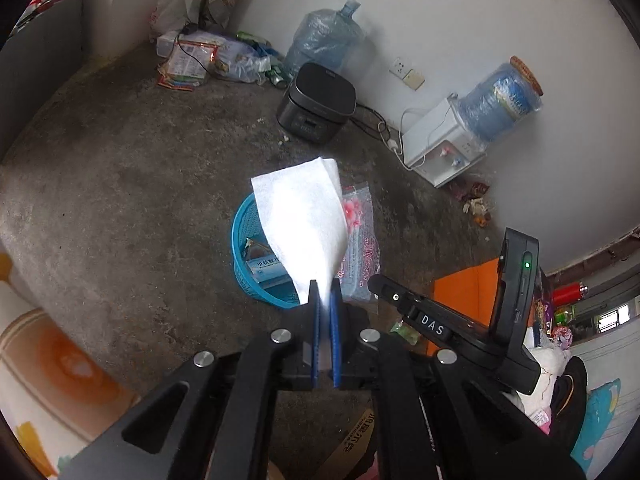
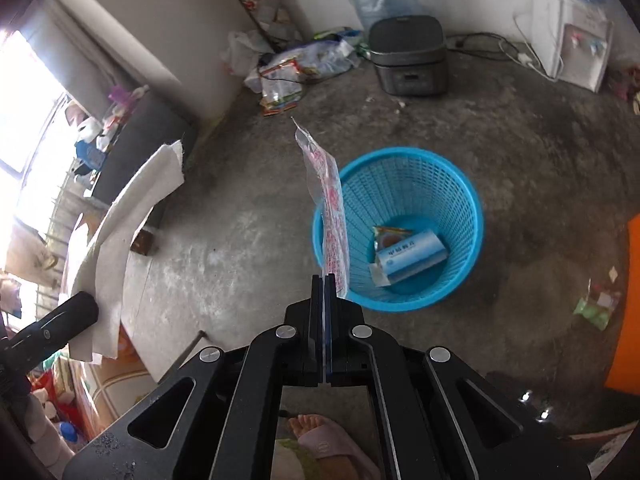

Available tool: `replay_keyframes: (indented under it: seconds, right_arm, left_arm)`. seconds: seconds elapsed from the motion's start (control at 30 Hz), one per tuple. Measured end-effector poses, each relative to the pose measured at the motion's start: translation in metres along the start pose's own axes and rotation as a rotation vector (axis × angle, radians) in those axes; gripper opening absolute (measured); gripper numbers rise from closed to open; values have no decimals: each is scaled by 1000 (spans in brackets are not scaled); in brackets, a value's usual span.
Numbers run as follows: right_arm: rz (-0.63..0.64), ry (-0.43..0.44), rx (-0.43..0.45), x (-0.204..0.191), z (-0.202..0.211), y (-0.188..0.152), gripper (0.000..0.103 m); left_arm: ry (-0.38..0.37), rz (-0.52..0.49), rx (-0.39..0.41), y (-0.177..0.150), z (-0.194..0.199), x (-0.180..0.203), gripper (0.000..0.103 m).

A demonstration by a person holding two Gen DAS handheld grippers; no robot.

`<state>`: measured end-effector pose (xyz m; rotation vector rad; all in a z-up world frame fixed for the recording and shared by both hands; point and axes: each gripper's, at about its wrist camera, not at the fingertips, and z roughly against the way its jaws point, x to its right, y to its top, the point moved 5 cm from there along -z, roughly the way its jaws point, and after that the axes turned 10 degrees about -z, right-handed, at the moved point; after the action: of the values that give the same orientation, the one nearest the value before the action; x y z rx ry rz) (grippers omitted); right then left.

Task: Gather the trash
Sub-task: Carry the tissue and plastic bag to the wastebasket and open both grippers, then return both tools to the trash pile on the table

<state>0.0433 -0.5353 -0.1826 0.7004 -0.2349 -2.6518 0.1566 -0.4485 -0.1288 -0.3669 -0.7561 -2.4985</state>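
My left gripper (image 1: 325, 285) is shut on a white tissue sheet (image 1: 302, 220) and holds it in the air above the blue mesh basket (image 1: 245, 236). The tissue also shows at the left of the right wrist view (image 2: 120, 224). My right gripper (image 2: 325, 278) is shut on a clear plastic wrapper with pink print (image 2: 330, 200), held upright beside the basket's (image 2: 460, 184) left rim. The wrapper also shows in the left wrist view (image 1: 360, 240). A blue box (image 2: 412, 258) and a small packet lie inside the basket.
A black rice cooker (image 2: 410, 56), a water dispenser (image 1: 440, 144), a big water bottle (image 1: 324, 36) and a pile of bags (image 2: 296, 68) stand along the wall. A green wrapper (image 2: 596, 308) lies on the concrete floor at right. My sandalled foot (image 2: 324, 440) is below.
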Motion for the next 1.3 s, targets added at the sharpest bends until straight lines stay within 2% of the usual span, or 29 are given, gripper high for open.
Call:
replay_keyframes:
  seconds: [0.2, 0.23, 0.27, 0.3, 0.33, 0.4, 0.63, 0.77, 0.9, 1.1, 1.2, 1.3]
  right_arm:
    - [-187, 46, -47, 42, -35, 20, 0]
    - [-227, 51, -51, 50, -42, 24, 1]
    - [-261, 60, -60, 58, -44, 28, 2]
    - [-294, 68, -68, 65, -49, 30, 5]
    - [-321, 60, -70, 71, -51, 31, 10]
    - [-334, 52, -61, 76, -49, 30, 13]
    - [-285, 51, -13, 61, -36, 33, 17]
    - [-182, 40, 57, 35, -17, 37, 25]
    - [-72, 58, 161, -3, 15, 37, 43]
    - [95, 123, 345, -62, 80, 25, 66]
    - [169, 176, 421, -91, 112, 11, 80]
    - [253, 243, 491, -115, 142, -7, 95]
  left_arm:
    - [-20, -40, -117, 27, -85, 10, 5]
    - [-21, -48, -130, 30, -96, 11, 13]
    - [-17, -52, -141, 32, -105, 11, 27]
    - [-9, -49, -145, 34, -113, 9, 34]
    - [-11, -43, -146, 35, -118, 9, 35]
    - [-24, -25, -152, 36, -124, 8, 35]
    - [-23, -44, -108, 36, -106, 15, 40]
    - [-8, -61, -51, 40, -75, 20, 42]
    - [10, -96, 23, 44, -27, 29, 46]
    - [109, -174, 190, 35, 77, 36, 57]
    - [164, -163, 303, 19, 138, 33, 68]
    - [205, -139, 393, -7, 196, 24, 72]
